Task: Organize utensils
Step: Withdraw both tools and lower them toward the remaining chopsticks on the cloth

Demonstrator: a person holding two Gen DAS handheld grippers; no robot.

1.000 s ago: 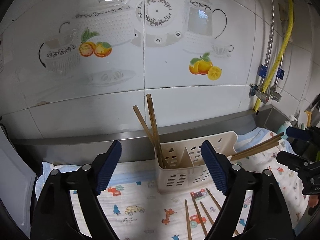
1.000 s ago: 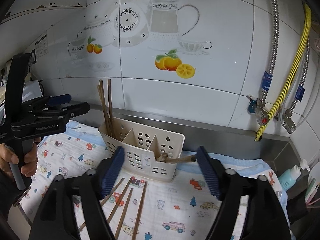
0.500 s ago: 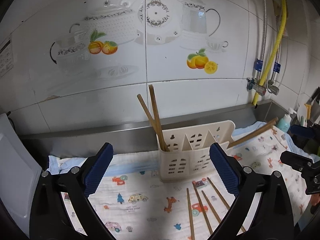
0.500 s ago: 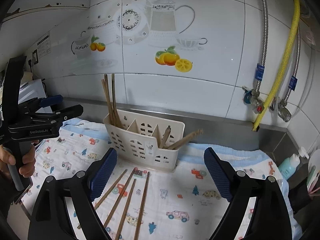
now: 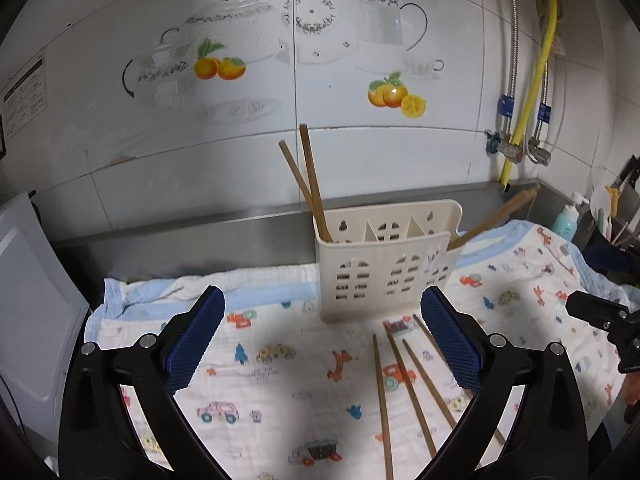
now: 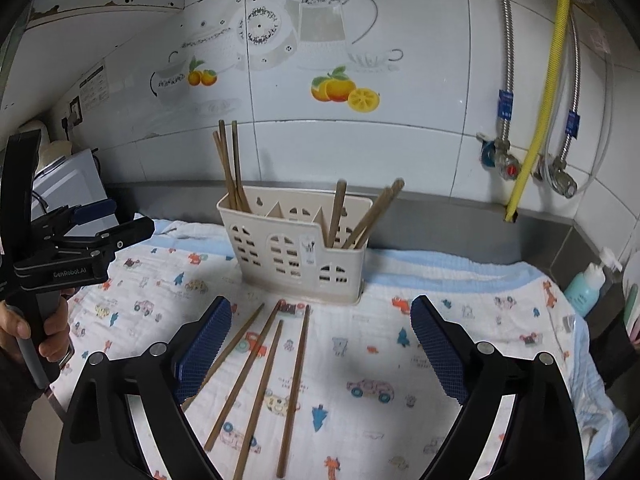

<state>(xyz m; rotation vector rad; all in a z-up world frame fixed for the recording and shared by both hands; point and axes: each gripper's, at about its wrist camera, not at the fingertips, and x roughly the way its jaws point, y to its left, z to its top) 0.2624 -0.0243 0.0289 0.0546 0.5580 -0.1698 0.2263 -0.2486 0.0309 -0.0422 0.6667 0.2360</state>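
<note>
A cream slotted utensil holder (image 5: pixel 384 264) (image 6: pixel 296 248) stands on the printed cloth. Brown chopsticks (image 5: pixel 310 176) (image 6: pixel 230 160) stand in its left compartment. Others (image 6: pixel 360 216) (image 5: pixel 492 216) lean out of its right compartment. Several loose chopsticks (image 5: pixel 408 384) (image 6: pixel 260 372) lie on the cloth in front of it. My left gripper (image 5: pixel 321 292) is open and empty, a short way in front of the holder. My right gripper (image 6: pixel 321 301) is open and empty above the far ends of the loose chopsticks. Each gripper also shows at the edge of the other view (image 6: pixel 100 224) (image 5: pixel 600 312).
The cartoon-print cloth (image 6: pixel 460 320) covers the counter up to a steel back ledge (image 5: pixel 180 236) under a tiled wall. Hoses and valves (image 6: pixel 520 160) hang at the right, with a teal soap bottle (image 6: pixel 588 284) below. A white appliance (image 5: pixel 28 300) stands at the left. A hand (image 6: pixel 48 332) holds the left gripper's grip.
Both grippers have backed away from the holder and their jaws have spread wider. The right gripper let go of chopsticks that now lean in the right compartment.
</note>
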